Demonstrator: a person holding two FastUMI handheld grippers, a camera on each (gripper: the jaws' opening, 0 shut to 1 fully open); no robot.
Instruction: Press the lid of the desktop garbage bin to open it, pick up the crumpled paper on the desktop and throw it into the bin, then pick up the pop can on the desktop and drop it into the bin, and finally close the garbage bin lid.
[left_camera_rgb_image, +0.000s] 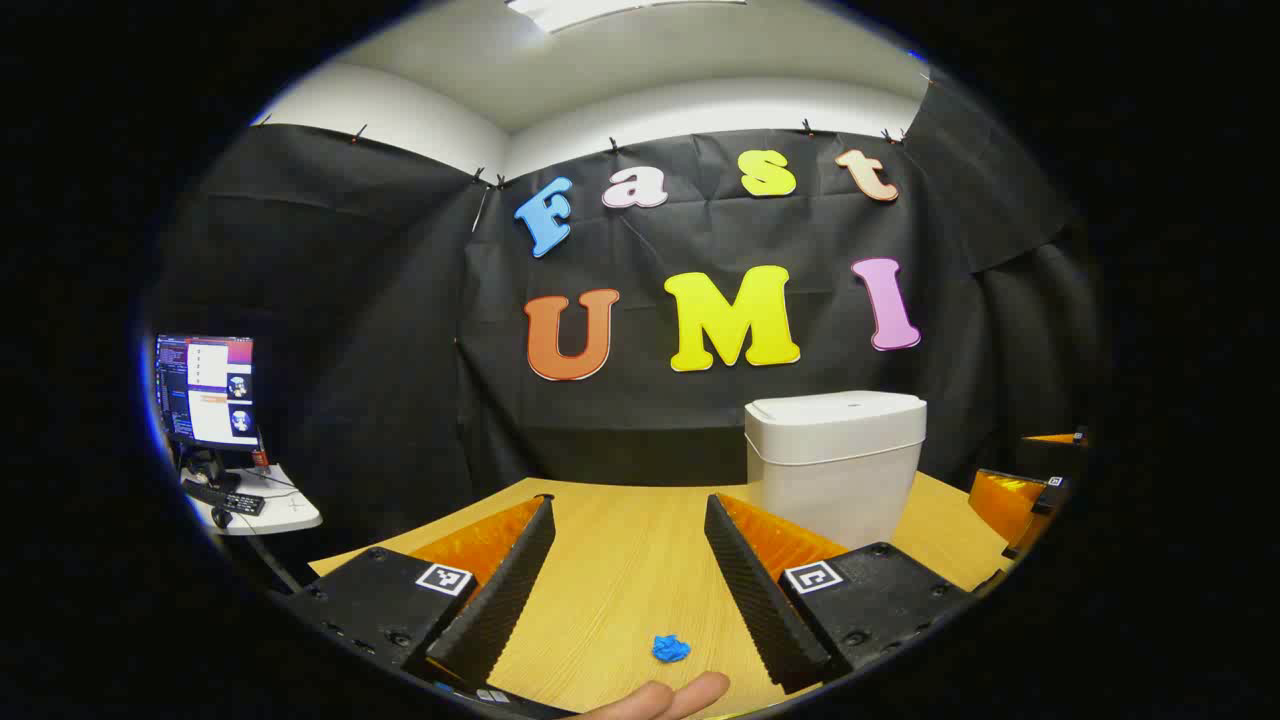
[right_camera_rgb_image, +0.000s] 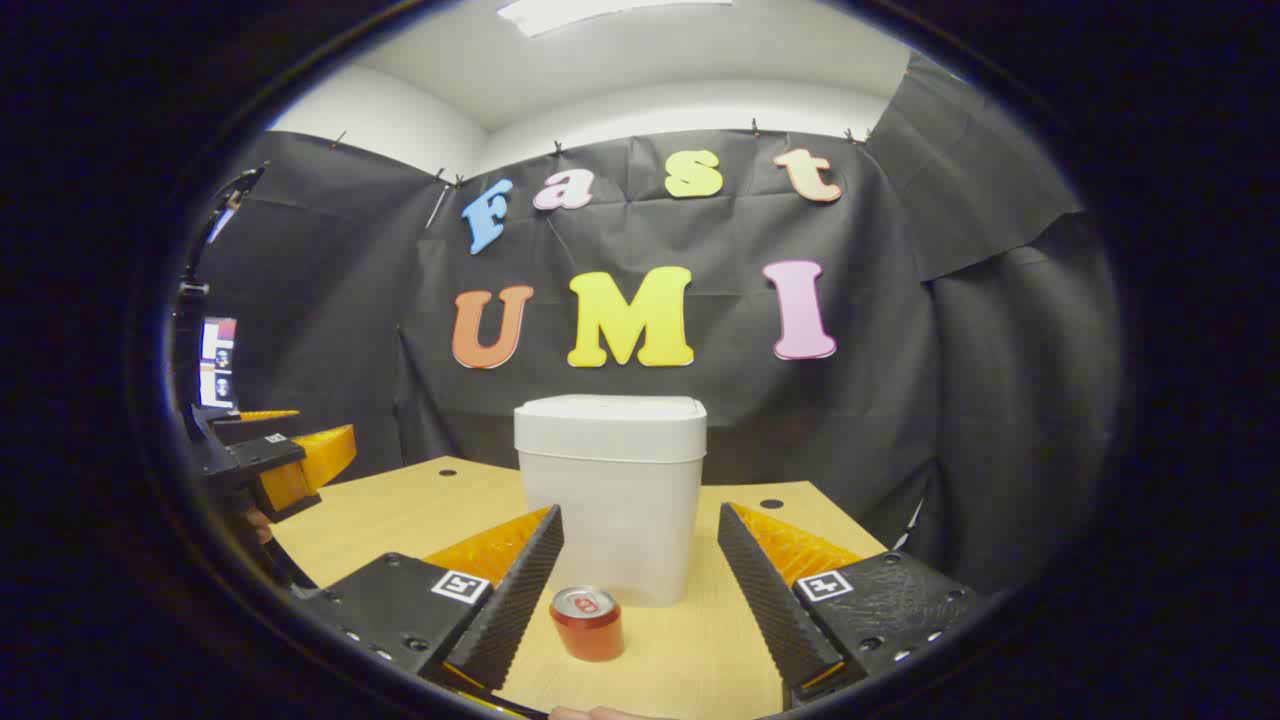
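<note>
A white desktop bin (left_camera_rgb_image: 836, 465) with its lid down stands on the wooden table, ahead and to the right of my left gripper (left_camera_rgb_image: 628, 502). That gripper is open, and a small blue crumpled paper (left_camera_rgb_image: 670, 649) lies on the table between its fingers, close to the camera. In the right gripper view the same bin (right_camera_rgb_image: 610, 495) stands straight ahead with its lid (right_camera_rgb_image: 610, 412) shut. A red pop can (right_camera_rgb_image: 587, 622) stands upright in front of the bin, between the fingers of my open right gripper (right_camera_rgb_image: 640, 515), touching neither.
The wooden table (left_camera_rgb_image: 620, 560) has a back edge near the black cloth. A side desk with a monitor (left_camera_rgb_image: 207, 390) and keyboard stands far left. The other gripper (right_camera_rgb_image: 285, 460) hovers at the left in the right gripper view. A fingertip (left_camera_rgb_image: 660, 698) shows at the bottom edge.
</note>
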